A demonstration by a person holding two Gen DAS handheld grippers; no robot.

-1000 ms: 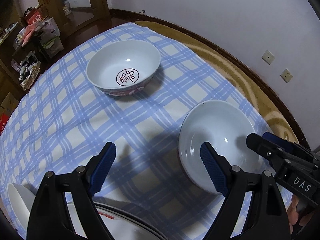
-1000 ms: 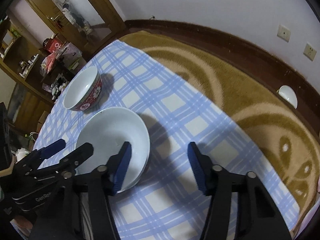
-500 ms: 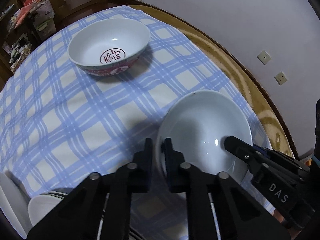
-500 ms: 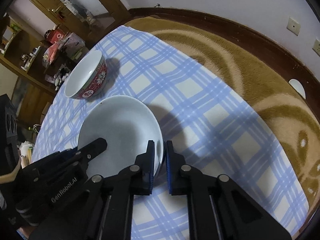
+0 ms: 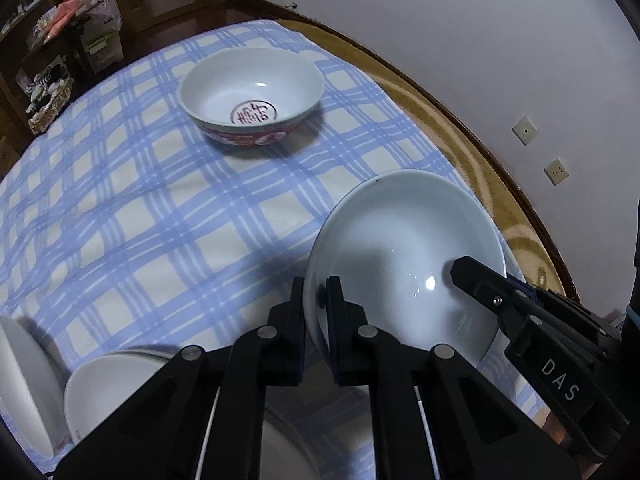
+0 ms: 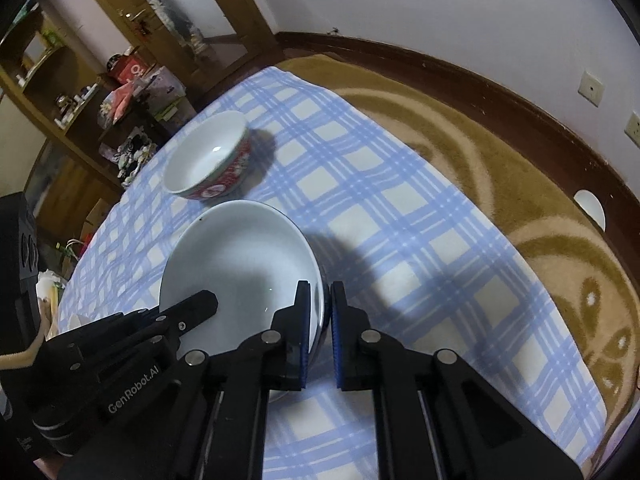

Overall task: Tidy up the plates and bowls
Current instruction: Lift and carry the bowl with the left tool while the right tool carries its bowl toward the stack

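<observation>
From the left wrist view, the left gripper (image 5: 316, 300) sits at lower centre of the frame, its two black fingers pinched nearly together on the near-left rim of a wide, shallow, pale blue-white ceramic bowl (image 5: 404, 256); the bowl fills the centre-right of the frame and looks tipped, its far rim higher than the held edge; the right gripper (image 5: 516, 292) reaches in from the lower right and meets the bowl's opposite rim; a deeper white porcelain bowl with a red patterned outside and a red medallion inside (image 5: 252, 98) stands well apart at upper centre on the blue-and-cream checked tablecloth (image 5: 140, 208); a stack of white plates (image 5: 108, 384) shows at lower left, just beside the left fingers. From the right wrist view, the right gripper (image 6: 320, 320) at lower centre has its blue-padded fingers closed on the bowl's right-hand rim, the pale bowl (image 6: 236, 260) spreading up and left from them; the left gripper (image 6: 188, 308) enters from the lower left onto the far rim; the red-patterned bowl (image 6: 208, 156) stands just beyond, near but not touching. So the bowl spans between the two grips, and I'd judge the plate stack lies on the left hand's side, nearer to it.
</observation>
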